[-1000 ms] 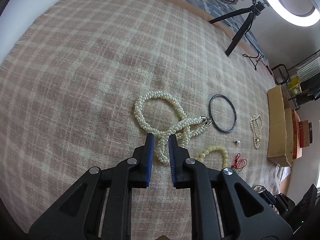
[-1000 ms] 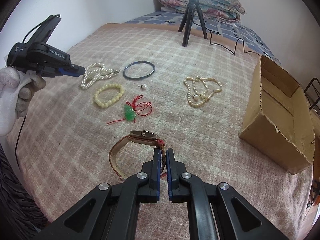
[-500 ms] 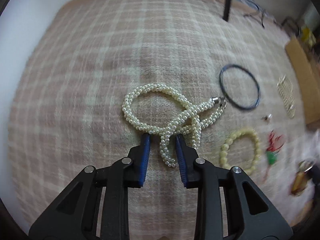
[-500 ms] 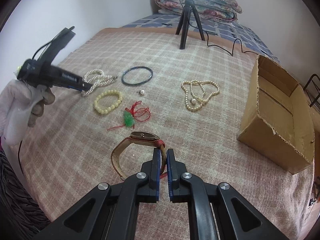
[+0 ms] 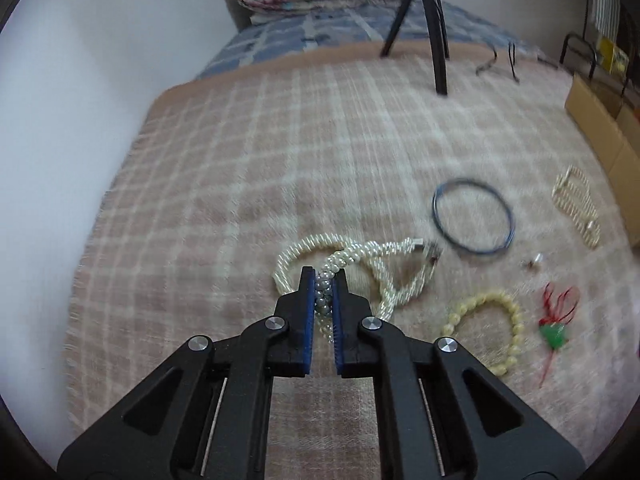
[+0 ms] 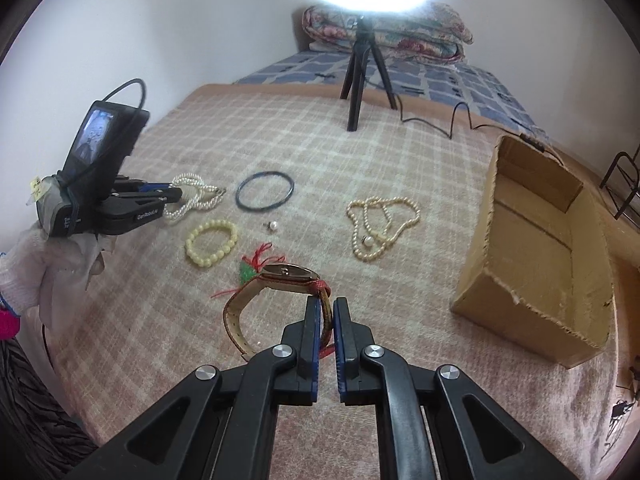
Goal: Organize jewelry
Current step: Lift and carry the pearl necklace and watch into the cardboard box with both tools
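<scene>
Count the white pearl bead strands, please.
2. The thick woven pearl rope is clamped in the left gripper; the thin pearl necklace lies loose near the cardboard box. None seems hidden.

The blanket (image 6: 360,160) is a fuzzy, matt woven cloth in a pale plaid. The twisted pearl rope (image 5: 360,256) looks glossy and beaded, with small metal end caps. The bangle (image 6: 265,191) is smooth and dark with a slight sheen. The watch (image 6: 280,280) has a shiny metal case and a leather-like strap. The box (image 6: 532,264) is matt, rough-torn cardboard.
</scene>
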`<state>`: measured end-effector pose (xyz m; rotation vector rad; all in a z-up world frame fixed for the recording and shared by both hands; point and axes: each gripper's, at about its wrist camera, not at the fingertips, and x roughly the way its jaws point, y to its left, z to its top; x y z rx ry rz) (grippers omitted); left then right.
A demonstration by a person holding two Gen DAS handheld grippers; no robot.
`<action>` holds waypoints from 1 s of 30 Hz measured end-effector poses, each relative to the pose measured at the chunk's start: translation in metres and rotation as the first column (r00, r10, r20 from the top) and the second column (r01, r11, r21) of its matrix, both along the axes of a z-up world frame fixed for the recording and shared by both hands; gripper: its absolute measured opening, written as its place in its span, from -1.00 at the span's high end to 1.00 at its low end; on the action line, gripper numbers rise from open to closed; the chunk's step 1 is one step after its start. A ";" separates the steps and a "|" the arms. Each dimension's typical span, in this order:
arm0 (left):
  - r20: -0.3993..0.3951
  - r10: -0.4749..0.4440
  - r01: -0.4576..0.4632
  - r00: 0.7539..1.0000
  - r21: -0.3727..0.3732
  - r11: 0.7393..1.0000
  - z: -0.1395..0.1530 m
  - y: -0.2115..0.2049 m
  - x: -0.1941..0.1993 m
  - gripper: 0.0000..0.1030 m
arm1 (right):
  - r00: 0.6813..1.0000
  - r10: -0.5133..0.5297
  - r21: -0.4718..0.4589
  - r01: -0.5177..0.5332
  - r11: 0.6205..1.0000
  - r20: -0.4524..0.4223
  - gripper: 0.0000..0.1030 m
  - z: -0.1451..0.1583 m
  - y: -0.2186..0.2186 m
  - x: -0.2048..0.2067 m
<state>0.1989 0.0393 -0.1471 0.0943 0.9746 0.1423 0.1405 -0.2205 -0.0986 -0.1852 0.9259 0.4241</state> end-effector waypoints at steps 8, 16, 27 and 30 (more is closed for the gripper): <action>0.169 0.017 0.009 0.985 -0.152 0.988 0.089 0.012 -0.017 0.89 | 0.999 -0.017 -0.020 0.018 1.000 0.041 0.92 0.013 -0.005 -0.005; 0.269 -0.002 0.069 0.963 -0.241 0.968 0.155 0.011 -0.029 0.89 | 0.996 -0.037 -0.033 0.040 0.999 0.086 0.92 0.026 -0.010 -0.012; 0.310 -0.090 0.170 0.947 -0.244 0.955 0.187 -0.043 -0.024 0.89 | 0.977 -0.120 0.023 0.118 0.993 0.173 0.93 0.060 -0.042 -0.003; 0.314 -0.119 0.206 0.942 -0.261 0.943 0.193 -0.066 -0.016 0.89 | 0.970 -0.162 0.044 0.156 0.987 0.182 0.93 0.068 -0.058 0.003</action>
